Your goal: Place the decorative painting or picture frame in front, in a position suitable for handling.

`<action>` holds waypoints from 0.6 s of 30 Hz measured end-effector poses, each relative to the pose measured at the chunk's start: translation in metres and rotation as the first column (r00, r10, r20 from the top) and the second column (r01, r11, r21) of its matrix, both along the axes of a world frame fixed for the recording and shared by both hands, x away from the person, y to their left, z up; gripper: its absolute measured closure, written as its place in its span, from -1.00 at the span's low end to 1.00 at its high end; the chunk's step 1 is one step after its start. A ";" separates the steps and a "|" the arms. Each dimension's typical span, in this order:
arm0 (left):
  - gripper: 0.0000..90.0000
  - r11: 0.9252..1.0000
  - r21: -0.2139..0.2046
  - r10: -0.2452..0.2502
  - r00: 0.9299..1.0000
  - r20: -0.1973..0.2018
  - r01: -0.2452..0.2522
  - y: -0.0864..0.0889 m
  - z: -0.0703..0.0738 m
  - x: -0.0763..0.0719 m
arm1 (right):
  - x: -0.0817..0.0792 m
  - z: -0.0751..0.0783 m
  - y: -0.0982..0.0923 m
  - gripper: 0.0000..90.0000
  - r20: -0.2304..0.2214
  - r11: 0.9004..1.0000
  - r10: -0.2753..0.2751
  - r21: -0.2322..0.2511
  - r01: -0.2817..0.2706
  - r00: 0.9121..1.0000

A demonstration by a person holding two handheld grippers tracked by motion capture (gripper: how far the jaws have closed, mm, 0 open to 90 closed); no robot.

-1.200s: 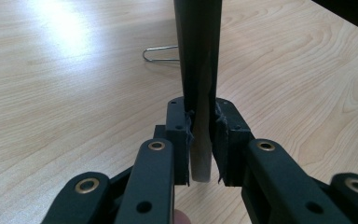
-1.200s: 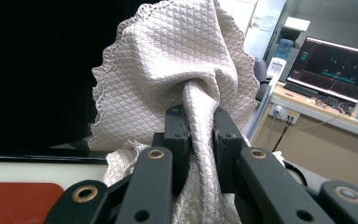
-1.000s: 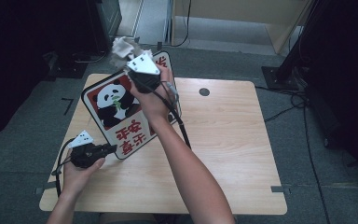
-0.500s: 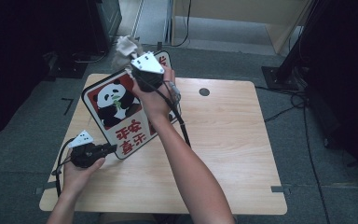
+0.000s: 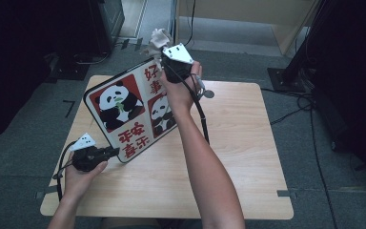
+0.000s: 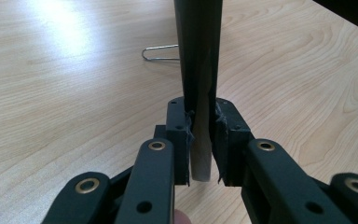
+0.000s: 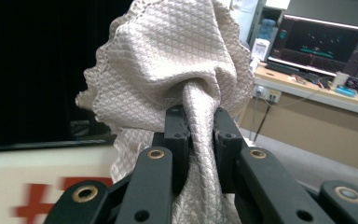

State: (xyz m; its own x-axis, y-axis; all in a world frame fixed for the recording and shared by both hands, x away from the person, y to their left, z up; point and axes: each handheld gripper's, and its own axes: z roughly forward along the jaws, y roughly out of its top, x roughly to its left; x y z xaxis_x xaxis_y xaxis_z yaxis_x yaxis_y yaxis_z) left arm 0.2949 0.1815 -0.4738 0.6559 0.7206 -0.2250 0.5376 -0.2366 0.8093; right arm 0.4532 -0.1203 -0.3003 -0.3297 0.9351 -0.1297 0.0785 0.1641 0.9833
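A white board [image 5: 128,114] with two panda pictures and red characters stands tilted over the wooden table [image 5: 238,143]. My left gripper [image 5: 110,151] is shut on its lower corner; in the left gripper view the board's thin edge [image 6: 199,70] rises between the pads [image 6: 200,140]. My right gripper [image 5: 164,56] is at the board's far top corner, shut on a bunched beige cloth [image 5: 158,39]. In the right gripper view the cloth [image 7: 177,60] fans out above the jaws [image 7: 198,128], with the board's top edge [image 7: 42,179] below.
A round dark spot [image 5: 208,94] marks the table near the right wrist. A wire loop [image 6: 161,52] lies on the tabletop beyond the board. Dark equipment and cables surround the table; a desk with a monitor [image 7: 324,44] stands in the background.
My right gripper with the cloth has slid along the board toward its far top corner. The left gripper and the board have stayed put.
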 end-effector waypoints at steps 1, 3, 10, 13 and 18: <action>0.75 1.000 0.001 -0.002 1.000 -0.001 0.002 0.000 0.000 0.000 | 0.002 -0.001 -0.003 0.78 -0.002 1.000 -0.007 -0.009 0.007 1.000; 0.76 1.000 0.000 -0.004 1.000 -0.002 0.004 0.000 0.000 0.000 | 0.007 -0.003 -0.009 0.78 -0.013 1.000 -0.015 -0.018 0.015 1.000; 0.76 1.000 0.003 -0.007 1.000 -0.004 0.007 0.000 0.000 0.000 | 0.021 -0.013 -0.024 0.78 -0.054 0.996 -0.027 -0.085 0.023 0.998; 0.76 1.000 0.004 -0.008 1.000 -0.004 0.008 0.000 0.000 0.000 | 0.026 -0.022 -0.030 0.78 -0.083 0.994 -0.018 -0.105 0.010 0.996; 0.76 1.000 0.004 -0.009 1.000 -0.006 0.009 0.000 0.000 0.000 | 0.029 -0.047 -0.039 0.78 -0.148 0.993 -0.003 -0.120 -0.015 0.989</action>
